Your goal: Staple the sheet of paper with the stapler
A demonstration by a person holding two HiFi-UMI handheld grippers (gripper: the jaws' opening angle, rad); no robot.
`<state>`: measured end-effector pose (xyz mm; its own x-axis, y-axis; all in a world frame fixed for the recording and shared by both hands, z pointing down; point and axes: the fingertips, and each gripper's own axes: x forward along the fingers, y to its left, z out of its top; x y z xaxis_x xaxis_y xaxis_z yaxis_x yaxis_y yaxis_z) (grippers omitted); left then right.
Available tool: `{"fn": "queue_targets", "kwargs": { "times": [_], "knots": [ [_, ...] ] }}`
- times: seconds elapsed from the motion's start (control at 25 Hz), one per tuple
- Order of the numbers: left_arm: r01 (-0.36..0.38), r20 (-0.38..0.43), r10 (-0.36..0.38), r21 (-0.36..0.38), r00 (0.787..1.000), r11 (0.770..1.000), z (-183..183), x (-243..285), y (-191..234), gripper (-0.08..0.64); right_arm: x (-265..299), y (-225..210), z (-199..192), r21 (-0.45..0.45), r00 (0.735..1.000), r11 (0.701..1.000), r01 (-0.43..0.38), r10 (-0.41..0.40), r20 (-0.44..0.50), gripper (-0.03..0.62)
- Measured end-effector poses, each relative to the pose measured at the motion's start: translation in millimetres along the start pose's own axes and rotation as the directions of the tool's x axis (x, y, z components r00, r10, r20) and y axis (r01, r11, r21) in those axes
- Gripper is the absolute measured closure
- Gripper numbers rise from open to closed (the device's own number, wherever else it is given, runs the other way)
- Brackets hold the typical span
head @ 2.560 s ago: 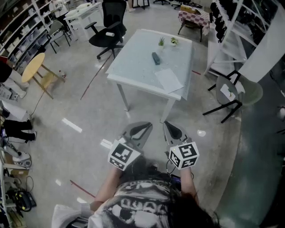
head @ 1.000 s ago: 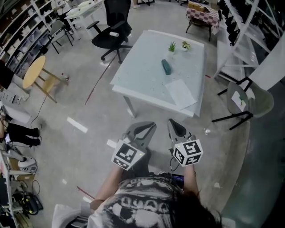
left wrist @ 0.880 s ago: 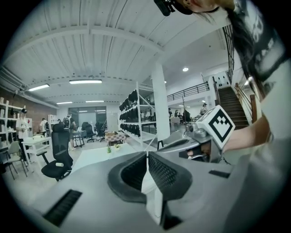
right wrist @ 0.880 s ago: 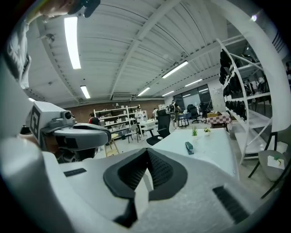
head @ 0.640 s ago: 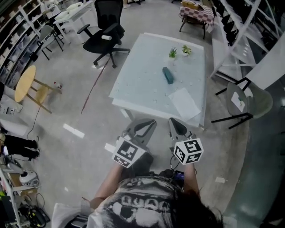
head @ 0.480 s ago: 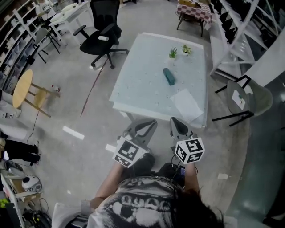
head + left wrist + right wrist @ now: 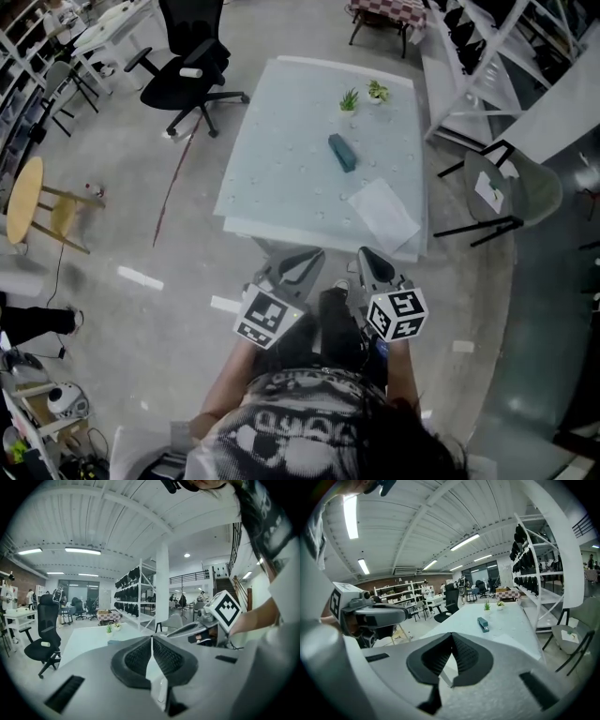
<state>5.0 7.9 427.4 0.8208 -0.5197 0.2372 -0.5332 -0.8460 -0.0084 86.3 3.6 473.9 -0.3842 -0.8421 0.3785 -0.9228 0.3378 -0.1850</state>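
In the head view a pale table [image 7: 272, 150] stands on a grey floor [image 7: 131, 234] near a black office chair [image 7: 187, 66]. The stapler [image 7: 341, 152] lies mid-table with the sheet of paper [image 7: 382, 214] near it at the near right edge, and the left gripper [image 7: 313, 254] and right gripper [image 7: 364, 253] hang just short of the table. The left gripper view shows jaws clenched on nothing, with laden shelving [image 7: 133, 590] behind. In the right gripper view the jaws are likewise closed and empty, and the stapler lies ahead before small potted plants [image 7: 487, 605].
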Motion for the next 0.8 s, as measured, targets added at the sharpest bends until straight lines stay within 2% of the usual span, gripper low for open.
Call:
{"fn": "queue_targets", "kwargs": {
  "times": [0.24,0.48,0.64,0.8],
  "knots": [
    [0.018,-0.015,-0.018,-0.021,1.0,1.0,-9.0,20.9,7.7,0.551,17.2,-34.6,-14.9,-0.009,0.998,0.999,0.036,-0.036,-0.056,0.598],
    [-0.005,-0.032,0.004,-0.014,0.999,1.0,-4.0,56.5,26.2,0.551,48.3,-106.1,-30.9,-0.018,0.988,0.998,0.068,-0.07,-0.136,0.572],
    [-0.026,-0.043,0.026,0.0,0.999,1.0,3.8,80.6,51.8,0.549,79.7,-153.4,-47.7,-0.067,0.968,0.994,0.092,-0.105,-0.229,0.537],
    [-0.045,-0.045,0.045,0.009,0.998,0.999,16.4,110.5,70.1,0.551,103.4,-202.8,-71.7,-0.107,0.931,0.988,0.107,-0.138,-0.339,0.508]
  ]
}}
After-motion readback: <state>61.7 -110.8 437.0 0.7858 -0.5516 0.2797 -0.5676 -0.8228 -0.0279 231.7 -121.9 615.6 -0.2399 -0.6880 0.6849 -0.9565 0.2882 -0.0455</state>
